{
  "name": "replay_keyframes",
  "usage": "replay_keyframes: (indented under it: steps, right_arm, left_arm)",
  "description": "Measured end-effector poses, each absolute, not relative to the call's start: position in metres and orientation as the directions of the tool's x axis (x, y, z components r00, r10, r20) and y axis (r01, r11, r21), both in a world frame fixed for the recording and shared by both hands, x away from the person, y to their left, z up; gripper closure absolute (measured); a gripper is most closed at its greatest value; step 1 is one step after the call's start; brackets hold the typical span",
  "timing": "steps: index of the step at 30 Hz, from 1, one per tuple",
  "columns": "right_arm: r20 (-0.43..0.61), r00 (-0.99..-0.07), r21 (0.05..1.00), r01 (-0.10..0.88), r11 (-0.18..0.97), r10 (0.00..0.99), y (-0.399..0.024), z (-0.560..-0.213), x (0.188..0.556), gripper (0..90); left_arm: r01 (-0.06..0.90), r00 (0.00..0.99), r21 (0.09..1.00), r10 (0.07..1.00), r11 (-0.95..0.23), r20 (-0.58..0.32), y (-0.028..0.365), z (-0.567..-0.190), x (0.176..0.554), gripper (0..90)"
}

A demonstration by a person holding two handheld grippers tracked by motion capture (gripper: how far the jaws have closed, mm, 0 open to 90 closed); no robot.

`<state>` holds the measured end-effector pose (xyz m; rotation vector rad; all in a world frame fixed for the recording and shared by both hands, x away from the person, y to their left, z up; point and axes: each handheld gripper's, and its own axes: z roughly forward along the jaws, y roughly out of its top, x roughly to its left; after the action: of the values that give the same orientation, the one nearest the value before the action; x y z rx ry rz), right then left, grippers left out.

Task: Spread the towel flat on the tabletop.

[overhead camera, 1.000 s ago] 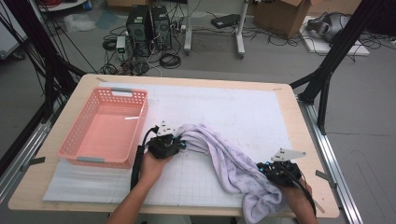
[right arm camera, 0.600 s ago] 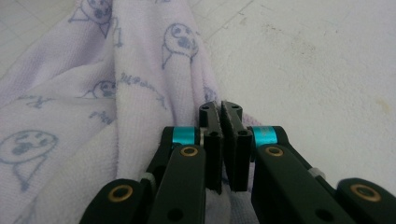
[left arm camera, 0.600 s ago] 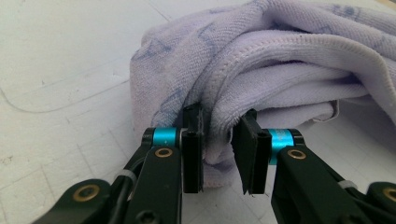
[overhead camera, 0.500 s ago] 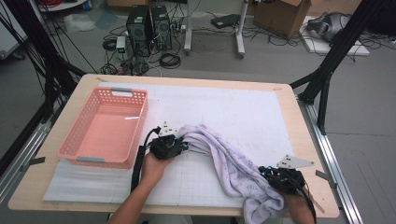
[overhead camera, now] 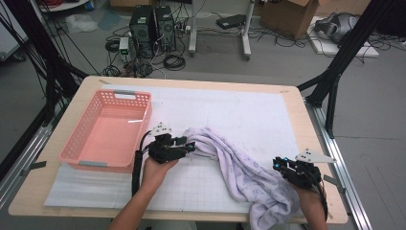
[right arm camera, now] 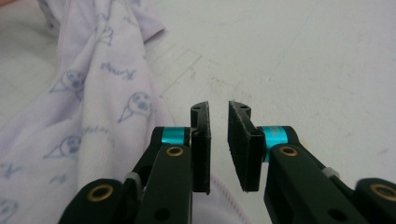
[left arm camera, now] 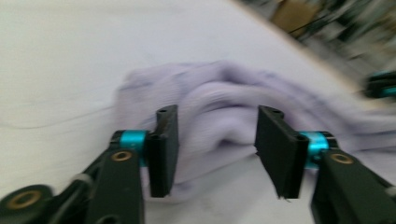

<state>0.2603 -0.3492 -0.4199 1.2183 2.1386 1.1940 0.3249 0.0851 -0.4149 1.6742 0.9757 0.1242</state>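
Presently: lilac garment (overhead camera: pixel 239 167), crumpled on white mat (overhead camera: pixel 239 110) between both grippers; left gripper (left arm camera: pixel 215 140) jaws just opening, wide, cloth between, unpressed; right gripper (right arm camera: pixel 219 140) jaws just opening, narrow gap, empty; pink basket (overhead camera: pixel 107 129) beside

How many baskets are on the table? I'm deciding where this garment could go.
1. The pink plastic basket stands on the table's left side, left of the left gripper and the lilac printed garment. Nothing shows inside it.
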Motion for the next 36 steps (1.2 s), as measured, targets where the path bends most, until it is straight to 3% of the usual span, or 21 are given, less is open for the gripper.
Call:
replay_keyframes:
  steps: [3,11,16,19,21,23,29,36]
  right_arm:
    - [0.103,-0.536,0.849,0.486,0.207,0.838,-0.348,-0.421,0.264,78.8]
    - [0.090,-0.569,0.840,0.485,0.245,0.817,-0.341,-0.434,0.262,71.0]
    - [0.097,-0.572,0.834,0.494,0.247,0.815,-0.339,-0.438,0.263,69.9]
    - [0.092,-0.572,0.837,0.487,0.248,0.815,-0.339,-0.436,0.262,69.0]
    - [0.097,-0.567,0.837,0.491,0.242,0.818,-0.338,-0.436,0.262,68.8]
    - [0.089,-0.567,0.835,0.491,0.249,0.819,-0.338,-0.437,0.262,68.8]
    - [0.089,-0.562,0.834,0.493,0.247,0.822,-0.340,-0.436,0.262,68.8]
    - [0.082,-0.551,0.828,0.502,0.251,0.831,-0.342,-0.438,0.261,68.8]
  left_arm:
    - [0.530,0.654,0.848,0.641,-0.007,-0.403,0.078,-0.409,0.326,50.7]
    - [0.586,0.608,0.809,0.690,-0.056,-0.392,0.028,-0.423,0.345,37.0]
    - [0.574,0.575,0.816,0.741,-0.064,-0.347,-0.004,-0.429,0.347,36.8]
    - [0.611,0.580,0.777,0.754,-0.154,-0.307,-0.025,-0.440,0.347,47.2]
    - [0.566,0.599,0.792,0.774,-0.228,-0.206,-0.034,-0.445,0.343,63.4]
    - [0.583,0.607,0.787,0.754,-0.205,-0.253,-0.032,-0.443,0.342,79.7]
    - [0.548,0.674,0.800,0.696,-0.244,-0.249,-0.015,-0.433,0.331,84.2]
    - [0.533,0.701,0.820,0.652,-0.209,-0.290,0.024,-0.435,0.297,84.7]
